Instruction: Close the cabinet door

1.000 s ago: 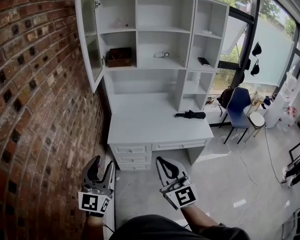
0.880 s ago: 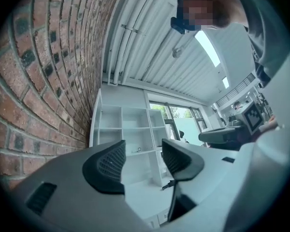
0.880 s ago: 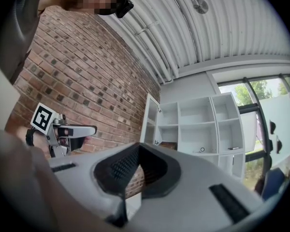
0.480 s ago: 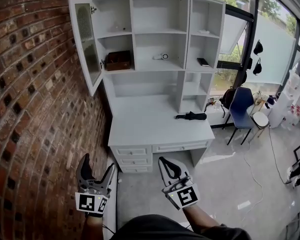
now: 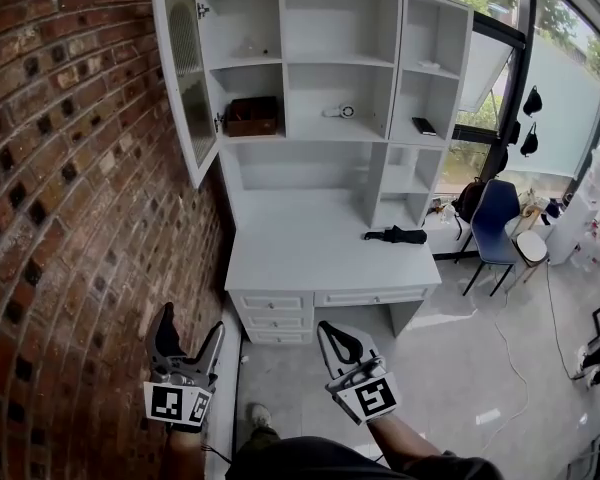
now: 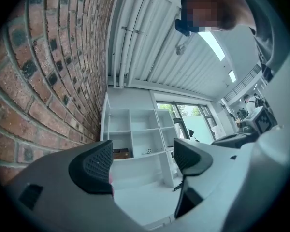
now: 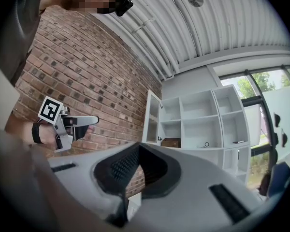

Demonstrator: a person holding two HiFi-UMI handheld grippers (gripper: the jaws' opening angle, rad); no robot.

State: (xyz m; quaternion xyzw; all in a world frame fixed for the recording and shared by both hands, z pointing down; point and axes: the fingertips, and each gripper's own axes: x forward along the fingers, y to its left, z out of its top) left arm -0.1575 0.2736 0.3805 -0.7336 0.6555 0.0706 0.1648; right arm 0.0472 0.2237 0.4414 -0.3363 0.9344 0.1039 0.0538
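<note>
The white cabinet's glass-paned door [image 5: 185, 78] stands swung open at the upper left, its edge toward the brick wall; it also shows far off as the door [image 6: 105, 124] and as the door [image 7: 153, 117]. My left gripper [image 5: 190, 322] hangs low near the wall, well short of the desk, its jaws open and wide with nothing between them [image 6: 142, 161]. My right gripper [image 5: 338, 336] is beside it at bottom centre, with its jaws shut and empty [image 7: 140, 170]. The right gripper view also catches the left gripper [image 7: 91, 124] against the bricks.
A brick wall [image 5: 70, 218] runs close along the left. A brown box [image 5: 250, 116] sits on the shelf behind the open door, a small white round object [image 5: 338, 111] to its right. A black folded umbrella [image 5: 395, 235] lies on the desk top [image 5: 300, 253]. A blue chair [image 5: 495, 218] stands right.
The left gripper's jaws have spread from partly open to wide open. The cabinet door stands as before, and the right gripper stays shut.
</note>
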